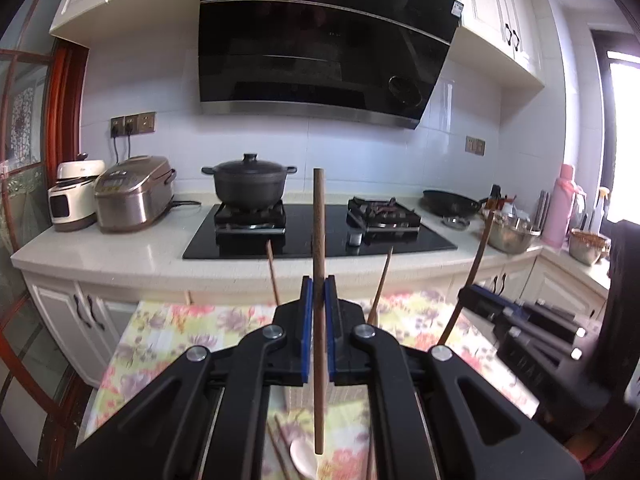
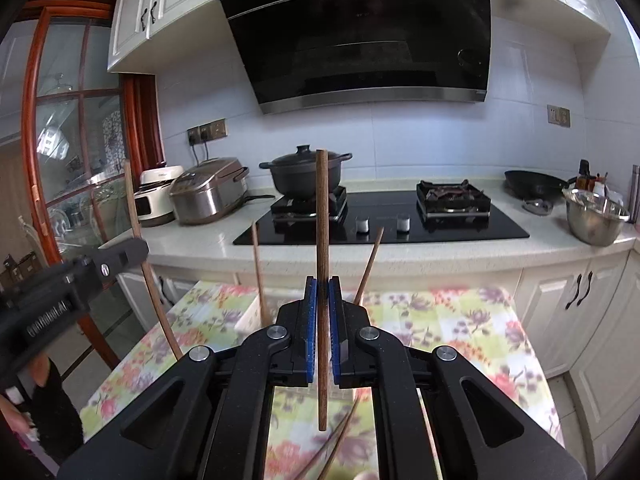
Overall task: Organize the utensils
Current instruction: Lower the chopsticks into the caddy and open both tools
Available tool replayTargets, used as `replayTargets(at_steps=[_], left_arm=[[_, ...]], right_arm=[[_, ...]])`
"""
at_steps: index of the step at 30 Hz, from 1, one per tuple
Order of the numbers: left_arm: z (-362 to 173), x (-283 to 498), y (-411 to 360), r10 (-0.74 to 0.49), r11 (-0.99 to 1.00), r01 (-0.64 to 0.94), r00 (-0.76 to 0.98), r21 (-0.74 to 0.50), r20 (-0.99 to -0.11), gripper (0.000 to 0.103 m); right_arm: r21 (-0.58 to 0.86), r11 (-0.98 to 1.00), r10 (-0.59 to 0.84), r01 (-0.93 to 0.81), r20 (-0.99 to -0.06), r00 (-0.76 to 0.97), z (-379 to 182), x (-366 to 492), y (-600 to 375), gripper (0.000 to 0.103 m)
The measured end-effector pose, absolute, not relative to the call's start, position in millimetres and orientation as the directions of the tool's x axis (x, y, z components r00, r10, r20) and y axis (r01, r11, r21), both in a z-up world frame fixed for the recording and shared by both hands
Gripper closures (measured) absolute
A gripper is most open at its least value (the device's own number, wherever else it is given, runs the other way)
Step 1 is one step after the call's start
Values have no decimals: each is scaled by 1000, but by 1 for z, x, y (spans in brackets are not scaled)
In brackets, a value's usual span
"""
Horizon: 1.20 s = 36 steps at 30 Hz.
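A brown wooden chopstick (image 1: 319, 240) is clamped upright between the blue pads of the left tongs (image 1: 319, 292), above the surface (image 1: 168, 320) covered with a flowered cloth. A second chopstick (image 2: 322, 240) is clamped upright in the same way by the right tongs (image 2: 322, 292). Two more chopsticks (image 1: 273, 272) are seen standing tilted just beyond the tongs, their lower ends hidden. Further chopsticks and a pale spoon (image 1: 302, 458) are seen lying blurred on the cloth below. A black lidded pot (image 1: 249, 180) is seen on the stove (image 1: 320, 232) behind.
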State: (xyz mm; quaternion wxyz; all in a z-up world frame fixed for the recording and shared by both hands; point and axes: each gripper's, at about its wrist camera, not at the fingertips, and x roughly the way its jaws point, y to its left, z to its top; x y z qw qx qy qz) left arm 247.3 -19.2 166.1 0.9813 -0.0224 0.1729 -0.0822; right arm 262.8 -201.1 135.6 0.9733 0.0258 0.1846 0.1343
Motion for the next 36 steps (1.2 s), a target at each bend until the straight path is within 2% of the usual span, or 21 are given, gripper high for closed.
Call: replayTargets(at_steps=[6,12,16,24,27,28,30,31,32,34,36], left_arm=[[203,295,-24,-142,989,119,936,-89,-322,97],[210,343,-26,-83,995,61,945,-79,-315,97],[192,372,-22,-81,993,46,935,-107,-347,97],[120,404,-13,-101,990,41,868,-133,-486,97],[99,408,-9,-95,992,36,845,-122,-526,97],[93,409,-6,-91,992,31,838,-120,-538,94],[88,407,-1,-82,993,20,837,-118,-542,75],[87,403,4,-74,993,11,843,-121,-534,58],[88,399,7,-65,993,1,851,-122,-522,52],[91,389,13,-45,994,-11,862,-107,-504,51],[94,375,19,-18,996,-26,871,-83,-490,40]], right_arm=[[115,965,261,-235,-344,902,153,301,-195,97],[102,972,236,-214,-352,906,152,334,-187,97],[111,975,223,-195,-401,889,133,357,-187,97],[128,974,228,-189,-521,823,85,383,-183,96],[131,977,215,-171,-548,809,72,386,-187,88],[142,975,222,-172,-553,803,69,387,-189,85],[167,971,234,-170,-543,807,68,384,-195,53],[181,968,243,-172,-529,813,69,381,-199,51],[192,965,253,-176,-521,815,70,377,-203,51],[204,962,261,-179,-511,819,72,368,-209,51],[226,956,278,-187,-492,825,72,353,-218,51]])
